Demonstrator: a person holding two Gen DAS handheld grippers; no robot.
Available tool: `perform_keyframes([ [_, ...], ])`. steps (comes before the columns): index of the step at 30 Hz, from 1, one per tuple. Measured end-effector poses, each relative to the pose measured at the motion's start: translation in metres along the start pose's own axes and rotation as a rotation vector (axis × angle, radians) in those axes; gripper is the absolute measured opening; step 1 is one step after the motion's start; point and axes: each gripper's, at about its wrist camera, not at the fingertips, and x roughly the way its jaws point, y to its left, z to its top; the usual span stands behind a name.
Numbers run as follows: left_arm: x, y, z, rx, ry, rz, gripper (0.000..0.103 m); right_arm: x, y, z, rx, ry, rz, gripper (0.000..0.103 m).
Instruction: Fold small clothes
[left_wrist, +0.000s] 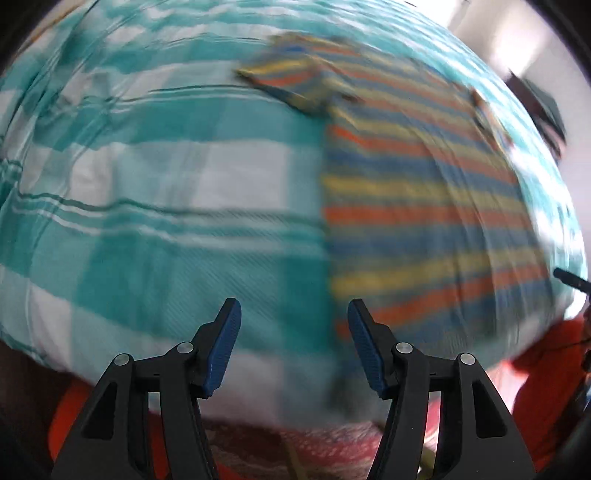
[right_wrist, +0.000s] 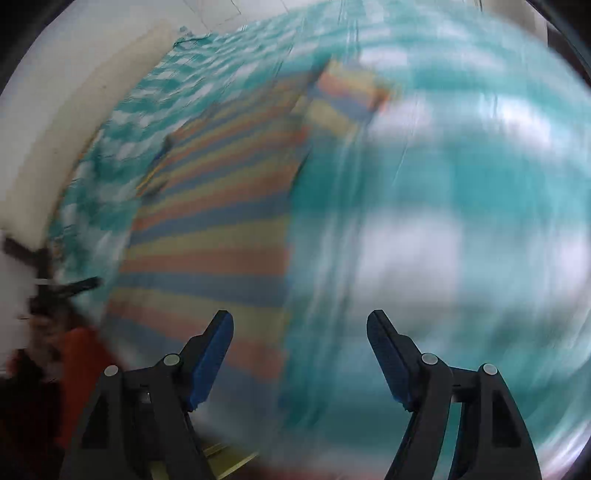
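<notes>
2 pairs of jaws stand wide with nothing between them: the left hand-held gripper (left_wrist: 294, 345) and the right hand-held gripper (right_wrist: 300, 356). Beyond them, the striped shirt (left_wrist: 417, 192) lies flat on the teal checked bedsheet (left_wrist: 166, 173), at 1 o'clock from the left gripper.

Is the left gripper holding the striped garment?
No: the left gripper stands open and empty above the checked sheet, beside the striped garment.

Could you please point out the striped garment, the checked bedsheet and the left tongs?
striped garment (left_wrist: 424, 206), left wrist view, middle of its flat body.
checked bedsheet (left_wrist: 155, 177), left wrist view, bare white-and-teal patch.
left tongs (left_wrist: 294, 314), left wrist view, midway between the open blue tips.
</notes>
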Motion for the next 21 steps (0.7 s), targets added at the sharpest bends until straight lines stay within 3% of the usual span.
perform_keyframes([
  [2, 0.007, -0.022, -0.007, 0.064, -0.005, 0.082, 0.066, 0.014, 0.010, -0.022, -0.008, 0.025, 0.010, 0.056],
  [3, 0.010, -0.027, -0.008, 0.075, -0.006, 0.110, 0.066, 0.018, 0.012, -0.027, 0.003, 0.021, 0.018, 0.042],
  [5, 0.017, -0.030, -0.012, 0.064, 0.005, 0.091, 0.061, 0.024, 0.009, -0.030, 0.045, 0.012, 0.037, 0.019],
  [6, 0.021, -0.027, -0.014, 0.031, 0.019, 0.049, 0.017, 0.025, 0.006, -0.030, 0.065, 0.018, 0.050, 0.006],
  [7, 0.024, -0.023, -0.015, 0.009, 0.040, -0.003, 0.002, 0.024, 0.004, -0.030, 0.082, 0.026, 0.067, 0.006],
  [9, 0.010, -0.016, -0.016, -0.024, 0.009, -0.057, 0.001, 0.011, 0.009, -0.034, 0.060, 0.027, 0.084, 0.006],
  [12, -0.007, -0.009, -0.019, -0.024, -0.024, -0.079, 0.000, -0.009, 0.020, -0.039, 0.037, 0.016, 0.109, 0.006],
  [18, 0.014, -0.027, -0.029, 0.110, 0.019, 0.089, 0.000, 0.027, 0.003, -0.051, 0.091, 0.084, 0.056, 0.006],
  [21, 0.016, -0.035, -0.025, 0.142, 0.018, 0.146, 0.008, 0.024, 0.006, -0.047, 0.072, 0.067, 0.046, 0.006],
])
